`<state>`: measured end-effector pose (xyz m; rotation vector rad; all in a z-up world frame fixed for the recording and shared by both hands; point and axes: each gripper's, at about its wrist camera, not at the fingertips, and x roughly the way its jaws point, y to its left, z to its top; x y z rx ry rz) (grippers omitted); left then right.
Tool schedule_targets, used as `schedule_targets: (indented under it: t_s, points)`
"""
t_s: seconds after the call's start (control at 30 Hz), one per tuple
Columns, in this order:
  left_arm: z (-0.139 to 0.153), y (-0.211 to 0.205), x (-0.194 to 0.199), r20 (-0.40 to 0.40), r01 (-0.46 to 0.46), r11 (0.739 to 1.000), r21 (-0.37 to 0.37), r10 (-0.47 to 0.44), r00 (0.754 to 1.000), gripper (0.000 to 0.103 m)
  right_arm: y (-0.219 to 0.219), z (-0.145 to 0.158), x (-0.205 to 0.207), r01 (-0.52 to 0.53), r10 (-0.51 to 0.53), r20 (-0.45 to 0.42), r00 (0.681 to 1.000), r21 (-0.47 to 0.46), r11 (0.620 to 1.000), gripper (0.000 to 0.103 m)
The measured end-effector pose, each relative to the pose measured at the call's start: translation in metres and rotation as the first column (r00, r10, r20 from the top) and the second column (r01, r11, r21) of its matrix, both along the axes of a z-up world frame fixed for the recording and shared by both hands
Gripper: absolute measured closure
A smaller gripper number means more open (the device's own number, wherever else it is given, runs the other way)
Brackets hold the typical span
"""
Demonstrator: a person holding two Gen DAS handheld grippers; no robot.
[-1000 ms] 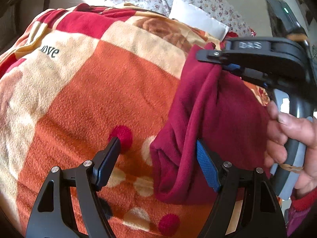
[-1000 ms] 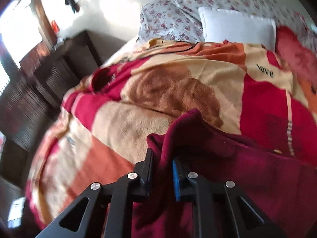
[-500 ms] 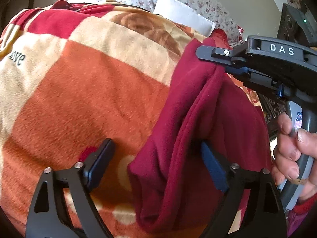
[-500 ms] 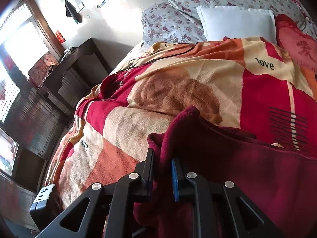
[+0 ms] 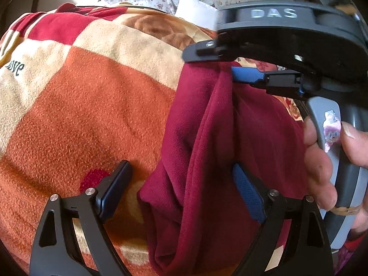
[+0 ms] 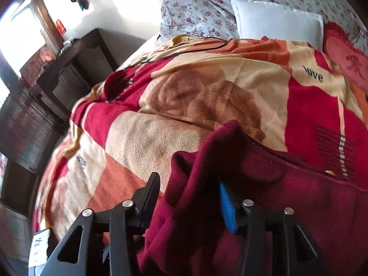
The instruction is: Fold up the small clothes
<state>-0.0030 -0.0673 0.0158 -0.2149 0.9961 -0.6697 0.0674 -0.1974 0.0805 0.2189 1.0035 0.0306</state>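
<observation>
On the bed, a fleece blanket in orange, cream and red squares carries the word "love" near its left edge. Further right, the left gripper stands with its fingers spread wide and released — the dark pad rests just above the blanket, and the blue pad lies against a fold of the maroon garment, which hangs bunched between them without being pinched. Above it, the right gripper, marked "DAS" on its black body, has just been opening its fingers; the garment's top corner sits loose between them, no longer clamped. At far right, a hand wraps the grey handle, which bears a small pink sticker — its print unreadable.
</observation>
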Motion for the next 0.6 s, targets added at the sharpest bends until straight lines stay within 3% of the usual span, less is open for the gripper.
schedule_targets:
  t_s: [0.2,0.3,0.37,0.43,0.53,0.6]
  points:
    - [0.000,-0.003,-0.004,0.019,-0.005,1.000,0.020,0.005,1.000,0.014,0.017,-0.005,0.005,-0.074,0.069,-0.038,0.997,-0.160,0.984,0.052]
    - [0.001,-0.002,-0.004,0.016,-0.007,1.000,0.016,0.007,1.000,0.017,0.009,-0.004,-0.001,-0.085,0.083,-0.023,0.996,-0.166,0.982,0.069]
    - [0.004,-0.002,-0.007,0.013,0.005,1.000,0.002,-0.005,1.000,0.041,-0.003,0.002,-0.009,-0.069,0.070,0.003,0.998,-0.094,0.993,0.083]
    - [0.009,-0.003,-0.012,0.015,0.019,1.000,0.008,-0.019,1.000,0.060,-0.016,0.009,-0.019,-0.061,0.061,0.038,0.997,0.002,0.998,0.086]
    - [0.025,-0.005,-0.022,0.047,0.025,0.999,0.026,-0.026,0.999,0.077,-0.032,0.020,-0.034,-0.062,0.056,0.080,0.995,0.070,0.996,0.087]
    - [0.038,-0.007,-0.028,0.055,0.036,0.999,0.006,-0.036,0.998,0.078,-0.044,0.030,-0.045,-0.058,0.049,0.104,0.993,0.089,0.994,0.087]
